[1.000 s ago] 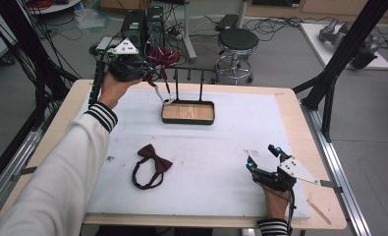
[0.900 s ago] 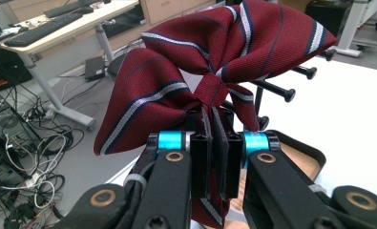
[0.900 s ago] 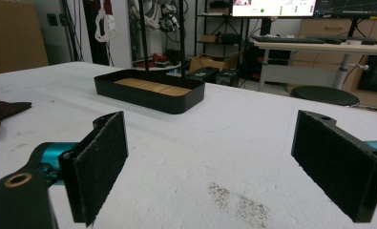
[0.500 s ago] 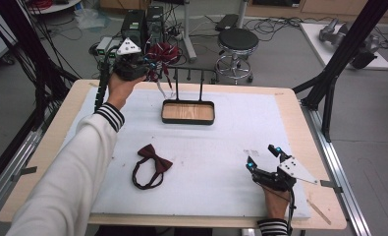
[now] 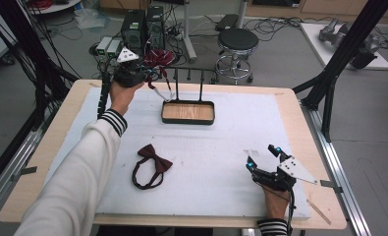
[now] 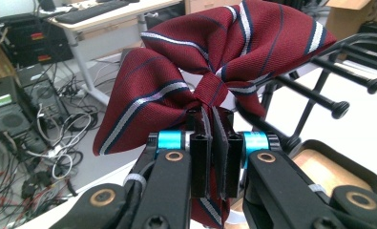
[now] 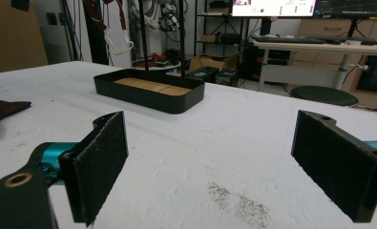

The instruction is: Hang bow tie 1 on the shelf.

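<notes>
My left gripper [image 5: 150, 74] is raised over the table's far left and shut on a dark red striped bow tie [image 5: 158, 58]. In the left gripper view its pads pinch the striped bow tie [image 6: 214, 62] just below the knot, and its white strap hangs down. Close to the right stands a black rack with pegs [image 6: 339, 106] on a wood-lined tray base [image 5: 188, 112]. A plain dark red bow tie [image 5: 151, 164] with its looped band lies on the white mat. My right gripper [image 5: 263, 155] rests at the front right, jaws open and nothing between them [image 7: 219, 143].
A white foam mat [image 5: 231, 147] covers most of the wooden table. A stool [image 5: 237, 42] and computer towers [image 5: 142, 24] stand on the floor past the far edge. Black frame posts [image 5: 339, 64] rise at the table's right and left sides.
My left gripper has sunk a little with the striped bow tie, closer to the rack's pegs. The right gripper has stayed where it was.
</notes>
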